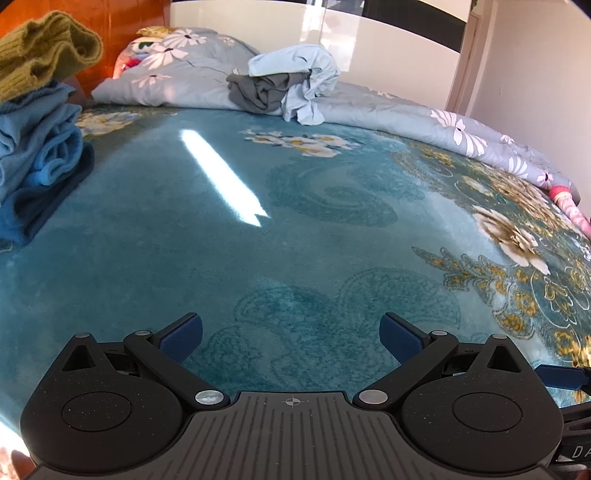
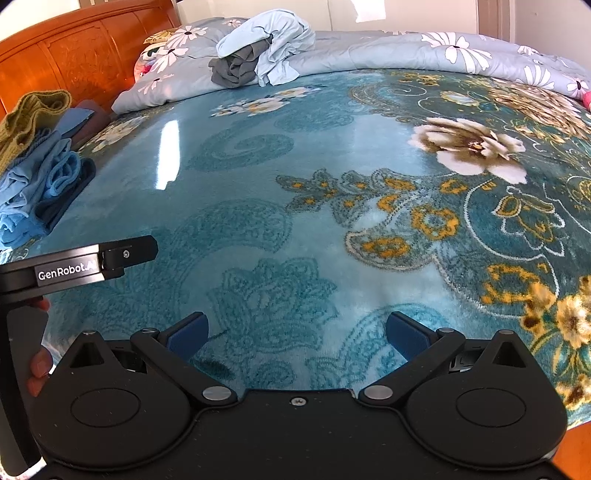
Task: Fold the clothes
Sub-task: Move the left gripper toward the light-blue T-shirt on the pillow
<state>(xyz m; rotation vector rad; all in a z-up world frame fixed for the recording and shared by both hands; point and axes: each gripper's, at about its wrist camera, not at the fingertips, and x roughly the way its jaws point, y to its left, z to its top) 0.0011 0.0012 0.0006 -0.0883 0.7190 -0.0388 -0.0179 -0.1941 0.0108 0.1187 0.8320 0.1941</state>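
A crumpled light blue garment (image 1: 299,74) (image 2: 273,40) lies wrapped with a grey one (image 1: 262,90) (image 2: 234,70) at the far side of the bed, on the quilt's edge. A stack of folded clothes (image 1: 40,147) (image 2: 37,184), blue pieces topped by an olive knit (image 1: 44,48) (image 2: 29,114), sits at the left. My left gripper (image 1: 291,338) hovers open over the teal blanket (image 1: 295,240), holding nothing. My right gripper (image 2: 297,338) is open too, empty, low above the blanket (image 2: 295,166). The left gripper's body (image 2: 81,264) shows at the right wrist view's left edge, with a person's fingers (image 2: 38,363) on it.
A grey floral quilt (image 1: 461,129) (image 2: 406,51) is bunched along the far side of the bed. An orange wooden headboard (image 2: 81,62) stands at the left. A white wardrobe (image 1: 332,26) and a wall lie beyond the bed.
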